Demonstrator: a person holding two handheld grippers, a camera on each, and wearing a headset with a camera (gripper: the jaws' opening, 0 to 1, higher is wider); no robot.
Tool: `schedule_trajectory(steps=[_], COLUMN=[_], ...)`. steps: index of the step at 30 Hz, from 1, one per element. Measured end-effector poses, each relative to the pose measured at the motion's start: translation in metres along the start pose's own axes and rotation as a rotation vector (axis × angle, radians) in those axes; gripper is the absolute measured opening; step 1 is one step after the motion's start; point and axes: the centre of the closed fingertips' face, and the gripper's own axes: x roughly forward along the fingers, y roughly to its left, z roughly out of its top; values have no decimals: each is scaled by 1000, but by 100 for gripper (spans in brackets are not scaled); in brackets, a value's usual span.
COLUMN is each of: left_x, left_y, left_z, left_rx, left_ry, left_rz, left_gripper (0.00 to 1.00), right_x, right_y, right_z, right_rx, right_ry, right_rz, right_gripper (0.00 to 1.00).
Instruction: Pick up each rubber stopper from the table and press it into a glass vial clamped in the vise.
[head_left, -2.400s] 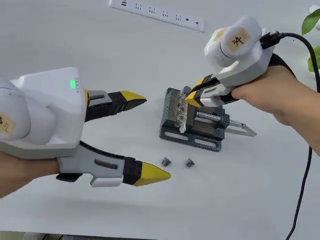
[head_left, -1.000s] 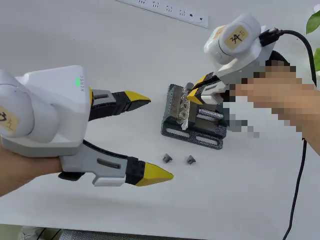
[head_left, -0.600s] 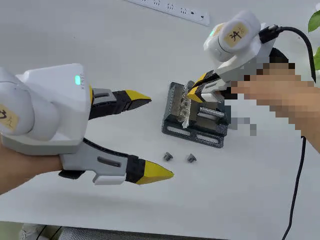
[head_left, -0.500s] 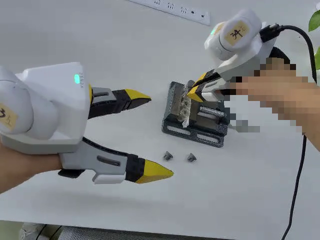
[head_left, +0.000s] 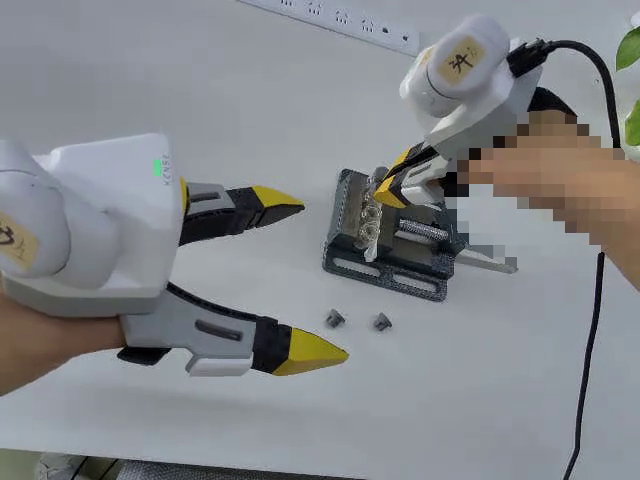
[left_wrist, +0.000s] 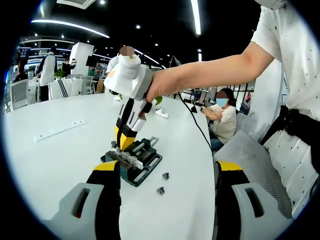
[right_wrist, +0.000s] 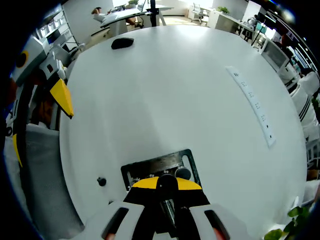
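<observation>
2 rubber stoppers (head_left: 335, 319) near the vise (head_left: 398, 281)

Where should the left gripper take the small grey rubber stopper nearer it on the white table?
Probably across the small grey rubber stopper's opposite sides, coming down from above with the open left gripper. It sits low on the white table, apart from the other stopper, so both jaws have room. Its exact pose is unclear.

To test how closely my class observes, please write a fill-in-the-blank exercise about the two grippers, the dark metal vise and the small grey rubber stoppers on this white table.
___ small grey rubber stoppers lie loose on the white table.
The left gripper has its jaws wide ___.
The gripper poised over the dark metal vise is the ___ one.
Missing words: two; open; right.
</observation>
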Motion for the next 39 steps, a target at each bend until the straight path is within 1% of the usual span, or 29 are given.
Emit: schedule_trajectory(steps=[5, 8, 15, 20, 27, 39], left_x=[0, 0, 1, 2, 3, 2], left_y=[1, 1, 0, -1, -1, -1], left_z=[0, 0, 1, 0, 0, -1], left_rx=[0, -1, 0, -3, -3, -5], left_ry=[0, -2, 0, 3, 0, 2], left_rz=[0, 1, -1, -4, -3, -4], left_gripper=[77, 76, 76, 76, 76, 76], right_x=[0, 0, -1, -2, -2, -2], right_y=[0, 0, 1, 1, 1, 0], right_z=[-1, 0, -3, -1, -1, -1], right_rx=[-10, -13, -29, -18, -23, -1], right_ry=[25, 31, 17, -4, -13, -34], right_rz=[6, 11, 6, 7, 6, 3], right_gripper=[5, 5, 7, 7, 7, 9])
